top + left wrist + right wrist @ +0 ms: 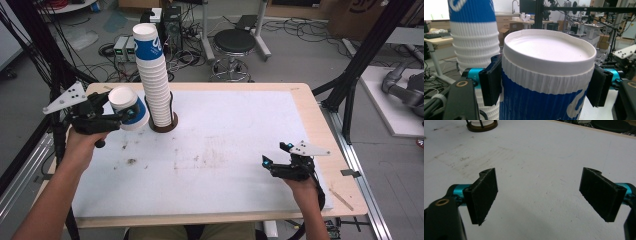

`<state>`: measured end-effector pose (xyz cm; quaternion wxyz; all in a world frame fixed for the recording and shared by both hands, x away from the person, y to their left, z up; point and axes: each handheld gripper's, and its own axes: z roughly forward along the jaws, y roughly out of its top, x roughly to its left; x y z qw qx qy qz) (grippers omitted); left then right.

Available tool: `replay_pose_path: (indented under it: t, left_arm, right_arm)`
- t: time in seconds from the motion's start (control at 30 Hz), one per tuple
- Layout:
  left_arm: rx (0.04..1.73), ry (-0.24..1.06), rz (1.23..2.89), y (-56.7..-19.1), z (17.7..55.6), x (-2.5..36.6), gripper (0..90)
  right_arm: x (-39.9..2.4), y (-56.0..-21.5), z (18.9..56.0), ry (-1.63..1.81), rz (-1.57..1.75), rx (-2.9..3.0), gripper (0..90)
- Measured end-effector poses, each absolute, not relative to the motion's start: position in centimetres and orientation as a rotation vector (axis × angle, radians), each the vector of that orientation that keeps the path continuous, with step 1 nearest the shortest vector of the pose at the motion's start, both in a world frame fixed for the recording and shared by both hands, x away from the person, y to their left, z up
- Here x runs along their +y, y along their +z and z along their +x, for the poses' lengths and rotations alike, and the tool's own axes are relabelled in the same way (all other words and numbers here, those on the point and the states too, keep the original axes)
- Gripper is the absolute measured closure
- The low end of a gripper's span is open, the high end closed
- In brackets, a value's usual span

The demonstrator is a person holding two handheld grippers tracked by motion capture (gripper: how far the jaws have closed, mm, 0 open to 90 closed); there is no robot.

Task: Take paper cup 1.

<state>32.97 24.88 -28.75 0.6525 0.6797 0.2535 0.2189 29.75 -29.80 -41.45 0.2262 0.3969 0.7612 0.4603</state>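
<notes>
1. Cup (128, 107) in blue and white sits at the left side of the table (240, 200), held in the left gripper (131, 116). It is tilted, with its closed white end turned toward the person, and it is lifted a little above the white surface.

2. Fingers (490, 80) of the left gripper are clenched on this cup, one black pad on each side of the ribbed wall. In the left gripper view the cup (549, 82) stands between the pads and both press against it, just under the white band.

3. Just to the right of the held cup stands a tall stack of cups (152, 75) of the same kind. The stack sits in a round brown holder (165, 127) near the far left part of the table, and thin dark rods rise beside its lower cups. The held cup is just beside the bottom of the stack; I cannot tell if they touch.

4. The middle of the table is a white sheet with some brown stains (131, 161) and faint marks.

5. At the right side, near the front edge, the right gripper (274, 161) is held low over the table in the person's hand (305, 187). It is well apart from the cups.

6. In the right gripper view its fingers (484, 195) are released: the two black pads stand wide from each other, with bare white table between them. The brown holder (482, 127) shows far off at the top left of that view.
</notes>
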Motion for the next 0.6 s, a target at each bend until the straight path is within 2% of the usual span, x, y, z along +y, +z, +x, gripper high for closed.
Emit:
replay_pose_path:
  t: [0.6]
  left_arm:
    - [0.568,0.436,1.597,-32.7,32.0,22.2,27.3]
  right_arm:
    - [-28.8,-41.1,29.9,1.333,1.052,2.133,15.3]
